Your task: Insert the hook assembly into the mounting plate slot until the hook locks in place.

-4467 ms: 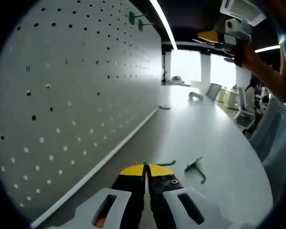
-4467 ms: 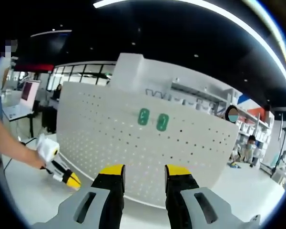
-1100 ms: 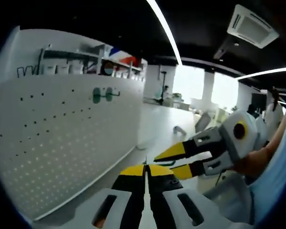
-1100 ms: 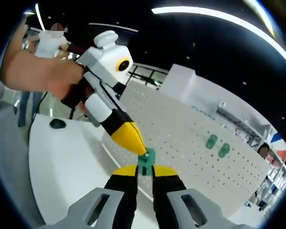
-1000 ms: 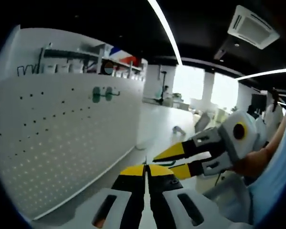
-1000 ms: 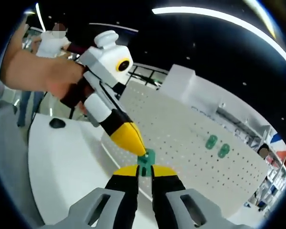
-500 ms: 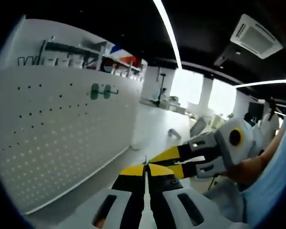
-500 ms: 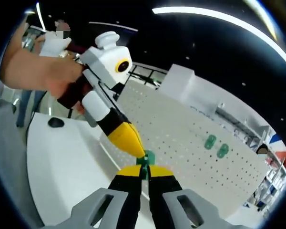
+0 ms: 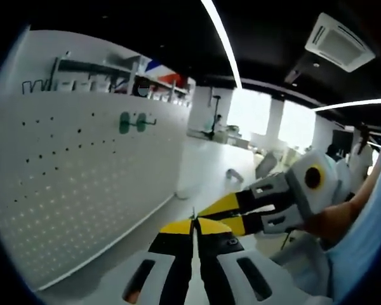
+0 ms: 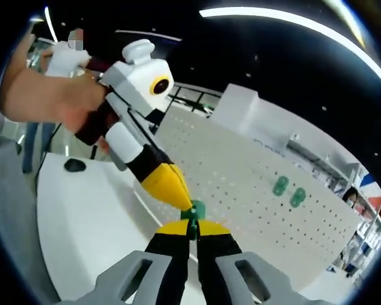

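1. In the left gripper view, a white perforated pegboard panel (image 9: pixel 82 184) filled the left half of the frame, standing upright on a white tabletop (image 9: pixel 203 171) that ran toward the centre.
2. Two small green hook plates (image 9: pixel 132 122) sat side by side on that panel, upper left of centre, thin prongs sticking out to the right.
3. At bottom centre the left gripper (image 9: pixel 193 223) showed its yellow-tipped black jaws pressed together with no gap; whether anything thin was pinched between them could not be told from this view.
4. Just right of those tips, the right gripper (image 9: pixel 219 213) came in from the right edge, its yellow tips converging at the left gripper's tips, its white and grey body held by a hand (image 9: pixel 333 219).
5. In the right gripper view, a hand (image 10: pixel 57 101) at upper left held the left gripper (image 10: pixel 184 204), which slanted down toward the centre.
6. At bottom centre the right gripper (image 10: pixel 192 223) had its jaws drawn nearly together, clamped on a small green plastic hook assembly (image 10: pixel 195 211); the left gripper's yellow tip touched the same piece from above.
7. Right of centre, the pegboard panel (image 10: pixel 241 210) carried the two green hook plates (image 10: pixel 289 190), well apart from the held piece
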Demonstrator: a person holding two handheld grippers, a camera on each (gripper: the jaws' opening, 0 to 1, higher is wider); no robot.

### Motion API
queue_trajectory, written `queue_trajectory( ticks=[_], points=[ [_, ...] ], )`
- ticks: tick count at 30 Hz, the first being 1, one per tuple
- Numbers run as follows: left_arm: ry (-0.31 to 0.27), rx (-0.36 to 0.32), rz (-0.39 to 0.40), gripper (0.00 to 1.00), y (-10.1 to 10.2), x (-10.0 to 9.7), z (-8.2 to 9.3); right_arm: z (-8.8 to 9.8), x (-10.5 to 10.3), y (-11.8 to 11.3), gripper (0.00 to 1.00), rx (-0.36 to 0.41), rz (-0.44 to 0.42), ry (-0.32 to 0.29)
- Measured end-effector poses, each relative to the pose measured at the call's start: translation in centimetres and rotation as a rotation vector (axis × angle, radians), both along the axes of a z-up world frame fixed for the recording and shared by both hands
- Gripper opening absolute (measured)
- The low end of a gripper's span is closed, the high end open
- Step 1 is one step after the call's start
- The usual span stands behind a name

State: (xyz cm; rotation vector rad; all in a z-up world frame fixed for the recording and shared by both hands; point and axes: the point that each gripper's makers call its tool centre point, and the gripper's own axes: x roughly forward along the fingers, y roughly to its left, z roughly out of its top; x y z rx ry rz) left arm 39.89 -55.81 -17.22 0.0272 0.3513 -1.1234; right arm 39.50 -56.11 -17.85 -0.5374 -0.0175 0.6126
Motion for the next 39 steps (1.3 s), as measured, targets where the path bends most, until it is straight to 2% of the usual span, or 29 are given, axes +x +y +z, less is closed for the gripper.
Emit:
queue_trajectory(
  ticks=[10,15,16,23,27,30,39],
  points=[
    [-0.076,0.003,-0.03,0.03,-0.1,-0.1,0.1,0.3,0.2,-0.3,0.01,0.038,-0.005,0.016],
    [-0.184,0.004,-0.05,0.05,-0.2,-0.4,0.6,0.5,0.3,-0.6,0.01,0.05,-0.011,0.02],
    [-0.23,0.024,-0.051,0.06,-0.1,-0.3,0.6,0.5,0.4,-0.7,0.01,0.053,-0.014,0.022],
    [-0.361,0.049,-0.061,0.13,-0.1,-0.8,1.0,0.6,0.5,-1.4,0.01,0.071,-0.027,0.032],
    [-0.417,0.054,-0.048,0.22,0.2,-1.0,1.2,0.6,0.7,-1.9,0.01,0.082,-0.038,0.038],
    [-0.448,0.064,-0.036,0.25,0.6,-1.0,1.1,0.6,0.8,-2.3,0.01,0.086,-0.05,0.039],
    [-0.446,0.038,0.005,0.38,1.8,-0.9,0.7,0.7,1.1,-3.3,0.01,0.094,-0.077,0.045]
  ],
)
